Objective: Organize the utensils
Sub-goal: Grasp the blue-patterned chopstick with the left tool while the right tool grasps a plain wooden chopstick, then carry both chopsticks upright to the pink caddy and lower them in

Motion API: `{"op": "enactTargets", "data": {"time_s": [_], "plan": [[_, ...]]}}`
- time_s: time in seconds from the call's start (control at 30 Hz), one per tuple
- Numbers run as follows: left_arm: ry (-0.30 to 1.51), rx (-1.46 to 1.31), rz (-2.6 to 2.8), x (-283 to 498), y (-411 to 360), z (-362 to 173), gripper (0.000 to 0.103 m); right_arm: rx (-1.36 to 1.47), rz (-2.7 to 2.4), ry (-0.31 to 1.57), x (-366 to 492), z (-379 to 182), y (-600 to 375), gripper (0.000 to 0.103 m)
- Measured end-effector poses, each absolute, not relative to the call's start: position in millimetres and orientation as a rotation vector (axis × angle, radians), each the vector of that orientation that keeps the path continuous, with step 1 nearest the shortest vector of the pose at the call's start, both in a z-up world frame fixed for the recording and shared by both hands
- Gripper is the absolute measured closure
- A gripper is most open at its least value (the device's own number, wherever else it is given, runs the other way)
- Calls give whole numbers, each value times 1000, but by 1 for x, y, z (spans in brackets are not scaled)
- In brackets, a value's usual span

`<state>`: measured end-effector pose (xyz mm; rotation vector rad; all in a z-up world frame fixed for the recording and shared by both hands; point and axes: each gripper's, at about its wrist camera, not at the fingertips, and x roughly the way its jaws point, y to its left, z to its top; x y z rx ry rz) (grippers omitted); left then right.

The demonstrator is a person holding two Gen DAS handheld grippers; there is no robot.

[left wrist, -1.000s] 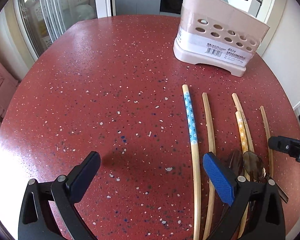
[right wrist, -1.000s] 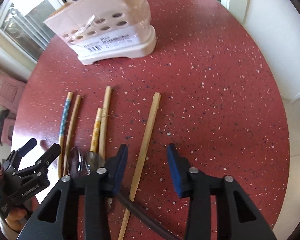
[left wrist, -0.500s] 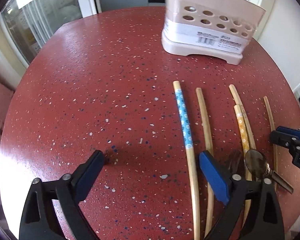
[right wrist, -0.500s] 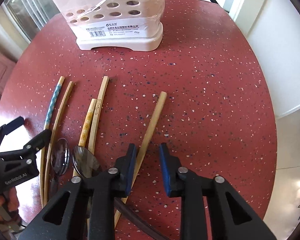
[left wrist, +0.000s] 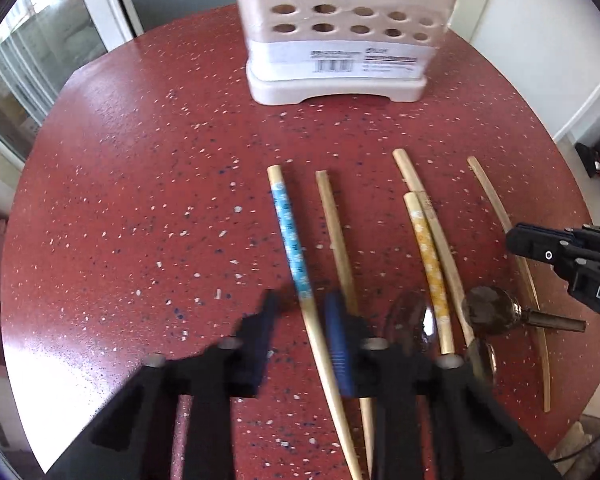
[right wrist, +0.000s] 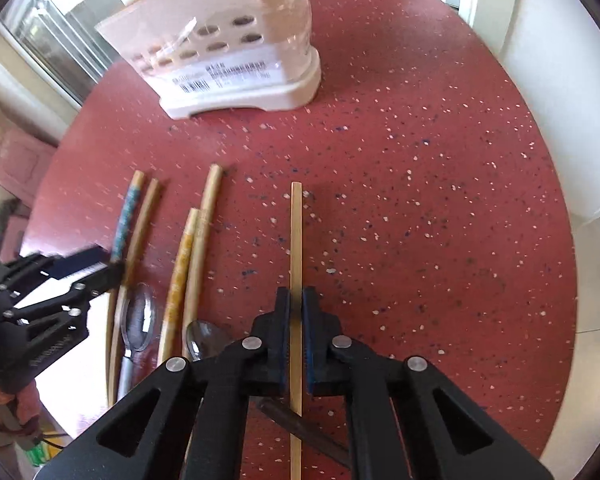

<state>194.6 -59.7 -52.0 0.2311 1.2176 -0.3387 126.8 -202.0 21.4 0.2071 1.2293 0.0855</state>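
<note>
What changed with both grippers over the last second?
The right gripper narrowed its jaws onto the plain chopstick. The left gripper moved in and narrowed around the blue-patterned chopstick. The utensil holder, spoons and other chopsticks stayed put.

- My bench point(right wrist: 440, 184) is glossy red stone-look, speckled white.
- The chopsticks point(right wrist: 296, 248) look like smooth pale bamboo.
- The utensil holder point(left wrist: 340, 60) is matt cream plastic with a paper label.
- Spoons point(right wrist: 140, 320) are shiny metal.
</note>
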Motion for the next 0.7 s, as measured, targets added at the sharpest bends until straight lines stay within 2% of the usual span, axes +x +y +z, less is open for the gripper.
{"op": "enactTargets", "data": {"time_s": [0.5, 0.7], "plan": [[904, 47, -264, 134, -27, -15, 66, 139, 209, 864, 73, 96, -196, 97], [771, -40, -241, 119, -5, 20, 66, 173, 231, 754, 77, 114, -187, 97]]}}
